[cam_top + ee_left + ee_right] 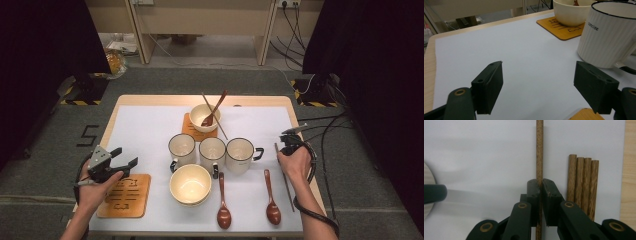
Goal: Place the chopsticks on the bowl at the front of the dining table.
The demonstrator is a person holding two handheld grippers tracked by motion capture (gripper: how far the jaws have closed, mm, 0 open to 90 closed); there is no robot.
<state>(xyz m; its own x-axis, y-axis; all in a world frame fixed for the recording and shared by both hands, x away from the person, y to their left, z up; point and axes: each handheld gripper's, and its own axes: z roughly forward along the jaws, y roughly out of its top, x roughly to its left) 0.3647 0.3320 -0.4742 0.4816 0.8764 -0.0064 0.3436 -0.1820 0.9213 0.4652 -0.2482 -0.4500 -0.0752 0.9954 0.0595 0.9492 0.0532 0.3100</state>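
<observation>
White-matted table (150,130): right tool (540,185) is clamped on one chopstick (539,150), w/ four more chopsticks (582,182) lying just beside it. Left tool (537,82) gapes wide, empty, near a mug (609,32). Step looks like pickup; next likely needs a level lift.

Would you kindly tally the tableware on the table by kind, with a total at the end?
Mugs: 3
Bowls: 2
Spoons: 3, one standing in the far bowl
Coasters: 2
Chopsticks: 7 countable, one clamped in the right gripper, four lying beside it, two at the far bowl
Total: 17
</observation>
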